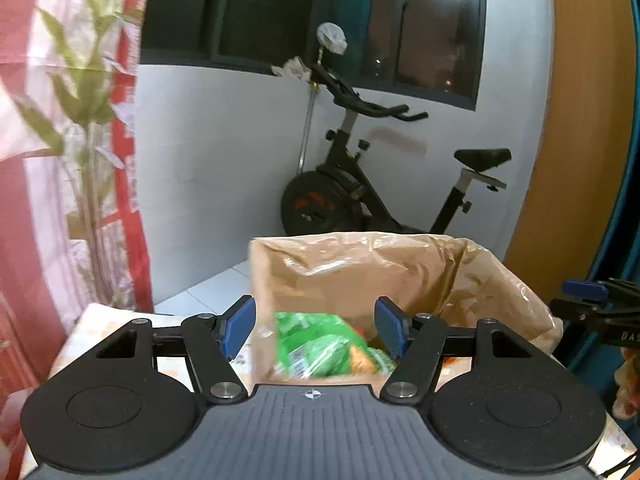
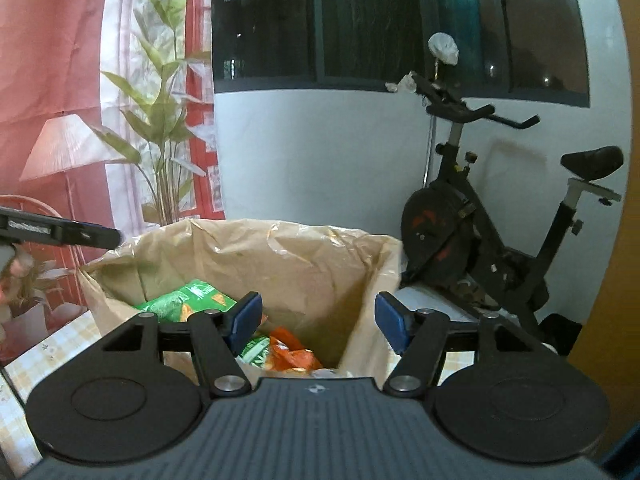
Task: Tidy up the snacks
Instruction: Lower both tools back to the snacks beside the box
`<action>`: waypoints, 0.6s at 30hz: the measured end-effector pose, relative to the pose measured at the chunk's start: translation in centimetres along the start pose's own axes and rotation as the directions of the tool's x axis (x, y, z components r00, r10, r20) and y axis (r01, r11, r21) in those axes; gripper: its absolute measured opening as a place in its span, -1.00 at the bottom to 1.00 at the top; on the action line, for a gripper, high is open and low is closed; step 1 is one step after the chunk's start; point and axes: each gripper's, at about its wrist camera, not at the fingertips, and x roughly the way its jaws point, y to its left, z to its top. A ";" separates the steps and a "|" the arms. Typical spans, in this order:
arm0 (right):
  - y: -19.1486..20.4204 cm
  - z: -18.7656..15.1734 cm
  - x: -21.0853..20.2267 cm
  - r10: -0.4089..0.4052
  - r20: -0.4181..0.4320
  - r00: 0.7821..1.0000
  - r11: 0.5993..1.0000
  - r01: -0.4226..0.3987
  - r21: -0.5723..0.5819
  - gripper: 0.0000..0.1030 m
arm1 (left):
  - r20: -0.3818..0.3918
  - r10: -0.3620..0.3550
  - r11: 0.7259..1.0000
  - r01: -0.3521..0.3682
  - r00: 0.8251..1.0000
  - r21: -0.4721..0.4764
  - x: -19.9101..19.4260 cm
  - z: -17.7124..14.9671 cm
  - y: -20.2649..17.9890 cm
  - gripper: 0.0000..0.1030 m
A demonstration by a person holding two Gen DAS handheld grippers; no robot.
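Observation:
An open brown paper bag [image 1: 360, 268] stands on the table, also in the right wrist view [image 2: 256, 256]. Inside lie green snack packets [image 1: 316, 344] [image 2: 188, 296] and an orange packet [image 2: 294, 354]. My left gripper [image 1: 316, 326] is open and empty, its fingers astride the bag's near left corner above the green packet. My right gripper [image 2: 318, 320] is open and empty, over the bag's right side above the orange packet. The right gripper shows at the left wrist view's right edge [image 1: 592, 300]; the left gripper's finger shows at the right wrist view's left edge [image 2: 60, 232].
The table has a pale checked cloth [image 2: 44, 352] [image 1: 100, 320]. A black exercise bike [image 1: 360, 184] [image 2: 480, 232] stands behind by the white wall under dark windows. A red curtain with printed plants [image 2: 80, 80] hangs at the left. An orange wall [image 1: 580, 120] is at the right.

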 end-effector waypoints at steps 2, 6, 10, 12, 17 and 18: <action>-0.3 -0.5 -1.0 -0.009 0.016 1.000 1.000 0.009 -0.001 0.28 | 0.012 0.021 1.000 -0.021 1.000 -0.006 -1.3 -0.8 0.5 0.32; -1.2 -2.2 -2.8 -0.031 0.022 0.999 0.999 0.031 0.010 0.37 | 0.019 0.060 0.997 -0.059 0.998 -0.047 -2.9 -2.6 1.6 0.32; -2.1 -4.2 -3.2 -0.057 -0.025 0.998 0.998 0.057 0.025 0.46 | -0.010 0.086 0.990 -0.087 0.996 -0.116 -3.0 -4.9 2.5 0.32; -2.3 -5.2 -2.9 -0.068 -0.066 0.995 0.997 0.070 0.030 0.50 | -0.039 0.098 0.984 -0.102 0.994 -0.144 -2.6 -6.2 2.9 0.32; -2.4 -8.6 -0.8 -0.087 -0.203 0.975 0.996 0.081 -0.039 0.80 | -0.094 0.094 0.973 -0.112 0.991 -0.204 -2.2 -8.6 3.4 0.31; -2.3 -9.2 -0.3 -0.090 -0.237 0.967 0.994 0.073 -0.076 0.81 | -0.103 0.093 0.972 -0.112 0.990 -0.207 -2.1 -9.0 3.4 0.31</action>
